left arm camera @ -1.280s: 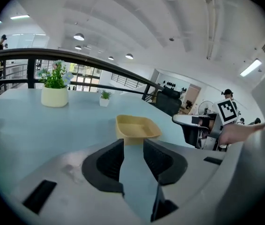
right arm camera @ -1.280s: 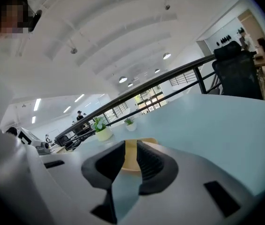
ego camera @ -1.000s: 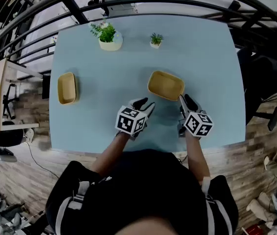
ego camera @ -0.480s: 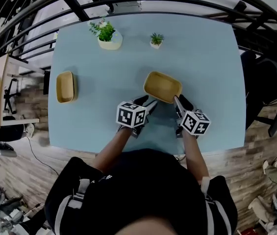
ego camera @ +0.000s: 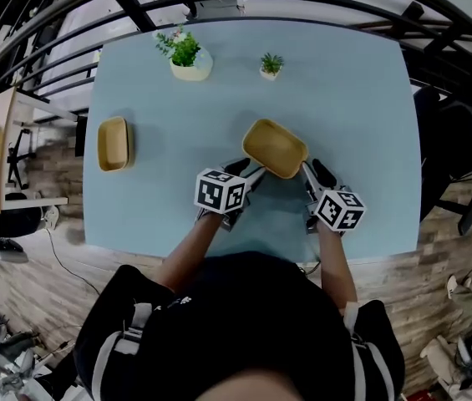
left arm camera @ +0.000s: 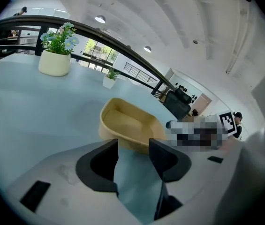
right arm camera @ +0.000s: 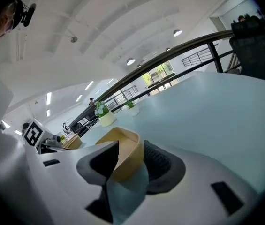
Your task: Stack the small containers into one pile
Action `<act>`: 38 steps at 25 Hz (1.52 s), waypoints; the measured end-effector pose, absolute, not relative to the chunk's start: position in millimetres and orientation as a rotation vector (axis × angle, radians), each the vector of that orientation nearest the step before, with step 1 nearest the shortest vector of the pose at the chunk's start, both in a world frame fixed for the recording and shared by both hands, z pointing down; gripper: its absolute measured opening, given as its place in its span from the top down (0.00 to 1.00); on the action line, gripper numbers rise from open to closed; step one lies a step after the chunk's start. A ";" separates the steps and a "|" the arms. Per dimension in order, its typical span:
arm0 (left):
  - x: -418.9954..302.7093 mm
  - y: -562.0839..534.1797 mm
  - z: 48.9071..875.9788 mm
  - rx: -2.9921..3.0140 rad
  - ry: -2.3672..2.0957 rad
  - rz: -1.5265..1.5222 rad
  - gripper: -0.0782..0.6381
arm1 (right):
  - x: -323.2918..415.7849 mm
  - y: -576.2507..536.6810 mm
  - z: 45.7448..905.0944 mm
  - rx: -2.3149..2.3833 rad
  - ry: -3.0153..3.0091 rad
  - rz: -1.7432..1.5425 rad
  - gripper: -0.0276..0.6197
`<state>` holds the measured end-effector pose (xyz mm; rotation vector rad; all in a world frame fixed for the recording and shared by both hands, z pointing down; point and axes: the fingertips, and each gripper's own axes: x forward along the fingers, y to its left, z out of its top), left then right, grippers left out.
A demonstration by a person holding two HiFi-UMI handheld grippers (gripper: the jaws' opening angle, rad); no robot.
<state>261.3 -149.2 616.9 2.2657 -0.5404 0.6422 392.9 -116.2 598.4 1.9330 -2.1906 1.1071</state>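
Far L of the table (ego camera: pixel 156 211) lies the side container (ego camera: pixel 113 144), a small tan tub on its own, well apart from both grippers and from the other tub.

Next comes the left gripper (ego camera: pixel 248 172), w/ its marker cube toward the person and its tips aimed at the middle container (ego camera: pixel 276 148). In the left gripper view the left gripper (left arm camera: pixel 133 146) has its jaws spread; they have just been opening. Only blue tabletop shows betw. the pads. The middle container (left arm camera: pixel 125 121) sits right at the mouth of the gap, its near wall just past the jaw tips. Neither pad presses on it; whether a tip brushes the wall can't be told.

The middle container sits approx. mid-table, open side up, turned at an angle to the table edges, betw. the two grippers' tips.

On the R, the right gripper (ego camera: pixel 313 172) meets that tub at its near R end. In the right gripper view the right gripper (right arm camera: pixel 131 150) has the end wall of the middle container (right arm camera: pixel 123 142) betw. its jaws: one jaw sits inside the tub and the ribbed pad lies against the outside. The jaws are pinching the rim.

At the far edge stand a bigger potted plant (ego camera: pixel 187 59) and, to its R, a small potted plant (ego camera: pixel 270 66), both well clear of the tubs.
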 end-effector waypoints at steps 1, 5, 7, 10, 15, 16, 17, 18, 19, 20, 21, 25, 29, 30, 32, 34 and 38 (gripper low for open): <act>261.5 -149.3 616.9 2.264 -0.543 0.641 0.63 | 399.1 -123.2 594.8 1.928 -2.206 1.089 0.69; 261.3 -147.5 622.4 2.237 -0.547 0.652 0.62 | 401.4 -152.8 591.4 1.797 -2.289 1.054 0.64; 262.5 -146.6 623.5 2.224 -0.546 0.651 0.61 | 399.7 -163.7 593.9 1.727 -2.310 1.036 0.64; 263.2 -147.1 623.4 2.243 -0.556 0.673 0.61 | 397.6 -173.3 602.0 1.639 -2.314 1.033 0.64; 263.7 -148.1 625.3 2.236 -0.558 0.672 0.60 | 379.1 -172.6 610.3 1.426 -2.359 0.988 0.66; 263.2 -148.4 625.0 2.234 -0.560 0.669 0.60 | 373.9 -170.2 610.1 1.383 -2.362 0.951 0.66; 262.6 -148.8 624.7 2.232 -0.562 0.667 0.60 | 370.3 -167.6 609.9 1.356 -2.361 0.926 0.66; 261.6 -149.2 624.7 2.229 -0.565 0.665 0.60 | 368.5 -164.9 609.6 1.346 -2.361 0.921 0.65; 260.2 -149.5 624.8 2.225 -0.570 0.664 0.60 | 368.1 -162.0 609.5 1.347 -2.364 0.936 0.65; 258.4 -149.9 624.9 2.219 -0.575 0.661 0.60 | 368.5 -158.8 609.6 1.353 -2.368 0.962 0.65; 256.5 -150.5 624.8 2.212 -0.581 0.656 0.60 | 369.1 -155.4 609.9 1.358 -2.370 0.988 0.67; 254.4 -152.3 618.7 2.177 -0.566 0.595 0.60 | 366.2 -143.2 612.7 1.338 -2.374 1.059 0.75; 259.1 -148.7 614.3 2.149 -0.533 0.560 0.60 | 355.7 -134.0 615.3 1.335 -2.367 1.103 0.81; 259.1 -147.9 615.8 2.149 -0.536 0.570 0.60 | 352.7 -132.0 615.8 1.336 -2.364 1.110 0.81; 257.4 -146.9 617.1 2.154 -0.548 0.585 0.60 | 347.5 -129.2 614.9 1.344 -2.365 1.120 0.82; 255.4 -145.9 615.9 2.158 -0.556 0.586 0.60 | 343.9 -126.9 611.9 1.359 -2.376 1.121 0.82; 250.6 -145.8 608.7 2.168 -0.580 0.567 0.60 | 337.5 -123.5 602.9 1.385 -2.402 1.113 0.82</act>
